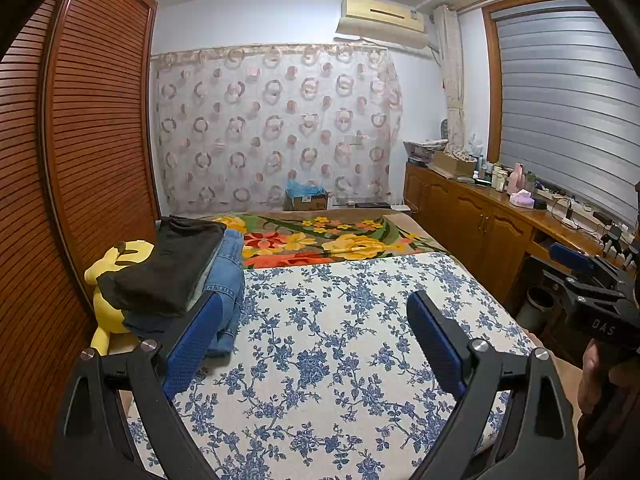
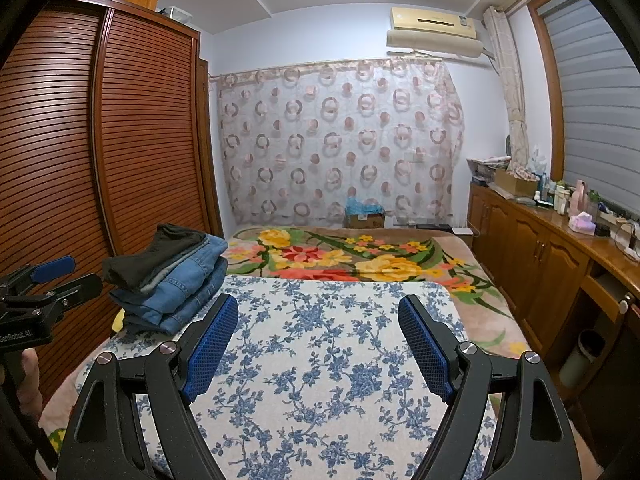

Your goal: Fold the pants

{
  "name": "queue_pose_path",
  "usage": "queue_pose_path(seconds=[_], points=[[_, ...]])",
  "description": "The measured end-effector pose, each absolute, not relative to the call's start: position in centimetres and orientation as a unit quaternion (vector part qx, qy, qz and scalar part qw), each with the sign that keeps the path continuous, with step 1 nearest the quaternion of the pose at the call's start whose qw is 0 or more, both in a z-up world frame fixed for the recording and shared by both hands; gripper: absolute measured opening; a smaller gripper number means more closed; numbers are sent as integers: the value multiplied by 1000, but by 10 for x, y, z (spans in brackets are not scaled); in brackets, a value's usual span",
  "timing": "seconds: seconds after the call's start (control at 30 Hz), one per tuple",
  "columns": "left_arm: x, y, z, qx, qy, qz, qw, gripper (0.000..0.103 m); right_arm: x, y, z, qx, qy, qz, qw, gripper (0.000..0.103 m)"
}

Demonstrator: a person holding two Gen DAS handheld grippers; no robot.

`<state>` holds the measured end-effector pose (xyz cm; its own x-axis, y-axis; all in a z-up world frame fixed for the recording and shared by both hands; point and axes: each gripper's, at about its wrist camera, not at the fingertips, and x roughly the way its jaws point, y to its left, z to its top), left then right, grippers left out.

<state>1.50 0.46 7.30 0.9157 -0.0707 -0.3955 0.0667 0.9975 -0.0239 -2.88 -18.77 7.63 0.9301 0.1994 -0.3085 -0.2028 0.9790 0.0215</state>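
Two hand-held grippers hover side by side over a bed, both tilted slightly down toward a white sheet printed with blue flowers. The left gripper stands wide, its blue pads spread with nothing between them; the right gripper is likewise spread wide and holds nothing.

The pants sit folded in a stack at the left edge of the bed, next to a louvered wooden wardrobe: a dark pair on top, blue jeans beneath. From the left wrist view the stack leans against a yellow plush toy.

Beyond the blue-flowered sheet lies a bright blanket with yellow and red blooms. At the foot of the far wall, beneath a ring-patterned curtain, stands a cardboard box with something blue bunched in its top. On the wooden sideboard to the right, another open box holds items too small to make out, beside a cluster of bottles. A small bin stands on the floor beneath; its contents cannot be seen.
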Motion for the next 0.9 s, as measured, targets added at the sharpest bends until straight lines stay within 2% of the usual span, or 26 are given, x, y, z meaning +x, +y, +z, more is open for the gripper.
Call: queue_pose_path(seconds=[0.9], points=[[14,6,72,-5,201,-35,979,94,-30,-189,76,-5,155,103,983,84]])
